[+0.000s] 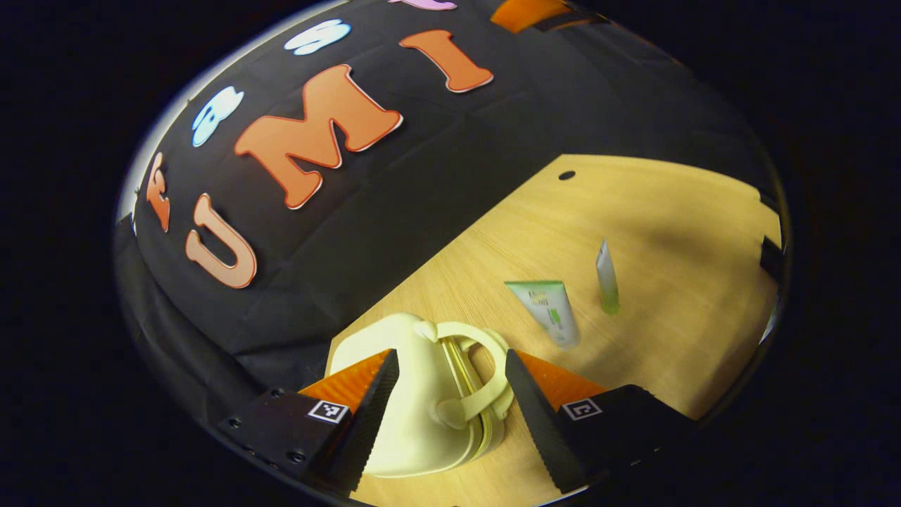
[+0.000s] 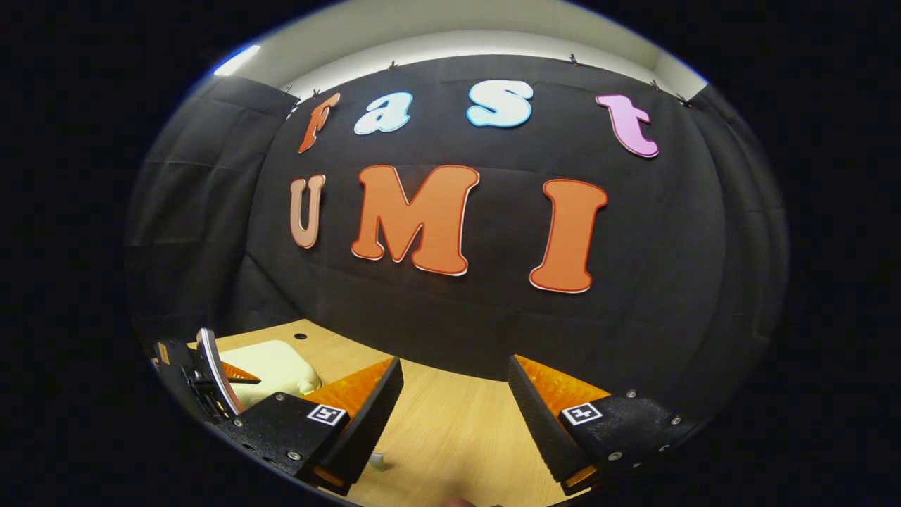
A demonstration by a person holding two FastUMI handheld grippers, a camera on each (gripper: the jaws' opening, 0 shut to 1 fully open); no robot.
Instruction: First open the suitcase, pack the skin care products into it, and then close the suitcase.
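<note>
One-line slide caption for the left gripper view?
Open left hand-held gripper straddles the closed cream suitcase near its handle; two skincare tubes wait on the wooden table.

Two tubes (image 1: 552, 310) right of suitcase (image 1: 415, 401)

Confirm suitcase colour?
Pale cream-yellow suitcase, handle the same shade. Best in the left gripper view, between the open left gripper fingers.

The left gripper (image 1: 450, 405) is held tilted downward, its 2 fingers spread wide and gripping nothing. The right gripper (image 2: 454, 415) is held level, aimed straight ahead, its 2 fingers likewise parted with nothing between them. In the right gripper view, the left gripper is seen lower left, side-on.
</note>
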